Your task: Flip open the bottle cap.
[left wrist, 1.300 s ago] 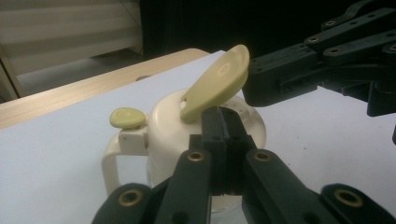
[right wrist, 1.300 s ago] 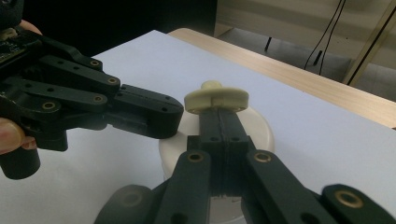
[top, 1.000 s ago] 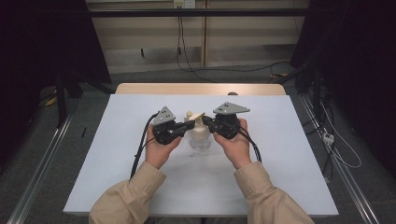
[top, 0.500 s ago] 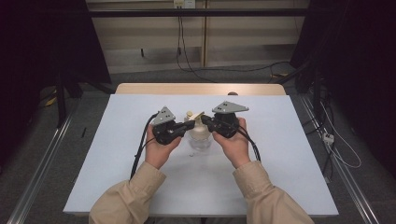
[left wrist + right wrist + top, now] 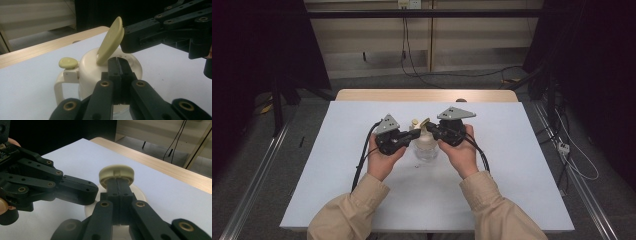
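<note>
A small clear jug [image 5: 427,150] with a cream lid [image 5: 90,67] stands at the middle of the white table [image 5: 512,160]. Its pale yellow flip cap [image 5: 110,41] is tilted up, and a yellow button [image 5: 68,63] sits over the cream handle [image 5: 58,87]. My left gripper [image 5: 408,137] is shut, its joined jaws resting on top of the lid [image 5: 120,72]. From the other side my right gripper [image 5: 431,130] is shut too, its tips [image 5: 118,183] against the raised cap [image 5: 116,173]. Nothing is held between either pair of jaws.
A wooden strip [image 5: 427,95] borders the table's far edge. Cables [image 5: 412,55] run across the floor behind it, and metal rails [image 5: 257,175] flank both sides. Each gripper's black cable [image 5: 362,160] trails toward the person.
</note>
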`<state>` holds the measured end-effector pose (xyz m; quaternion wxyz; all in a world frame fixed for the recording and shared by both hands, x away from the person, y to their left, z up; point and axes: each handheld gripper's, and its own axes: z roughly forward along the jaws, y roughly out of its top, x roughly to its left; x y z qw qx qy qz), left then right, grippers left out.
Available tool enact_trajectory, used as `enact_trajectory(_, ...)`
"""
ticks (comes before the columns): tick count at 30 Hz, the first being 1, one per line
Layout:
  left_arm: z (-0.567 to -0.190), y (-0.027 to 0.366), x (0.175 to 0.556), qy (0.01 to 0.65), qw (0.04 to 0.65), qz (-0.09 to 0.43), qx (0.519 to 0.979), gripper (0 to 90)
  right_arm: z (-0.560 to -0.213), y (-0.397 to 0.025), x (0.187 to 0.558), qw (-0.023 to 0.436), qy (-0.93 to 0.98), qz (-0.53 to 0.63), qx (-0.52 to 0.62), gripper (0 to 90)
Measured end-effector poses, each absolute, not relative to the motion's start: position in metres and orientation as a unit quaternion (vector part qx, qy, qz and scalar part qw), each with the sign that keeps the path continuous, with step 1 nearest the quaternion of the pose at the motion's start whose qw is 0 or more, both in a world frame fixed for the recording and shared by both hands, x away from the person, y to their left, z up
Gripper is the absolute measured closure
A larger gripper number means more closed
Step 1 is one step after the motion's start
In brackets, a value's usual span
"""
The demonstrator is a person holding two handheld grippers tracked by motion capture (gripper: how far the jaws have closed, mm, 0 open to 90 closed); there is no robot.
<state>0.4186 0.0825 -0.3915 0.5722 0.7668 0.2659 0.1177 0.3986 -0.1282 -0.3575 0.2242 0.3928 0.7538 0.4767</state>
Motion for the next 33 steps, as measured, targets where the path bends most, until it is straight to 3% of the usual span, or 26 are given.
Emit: enact_trajectory(33,-0.3916,0.0824,0.4183,0.266,0.572,0.119,0.766,90.0,-0.3556,-0.1227,0.4071,0.229,0.752,0.477,0.394,90.0)
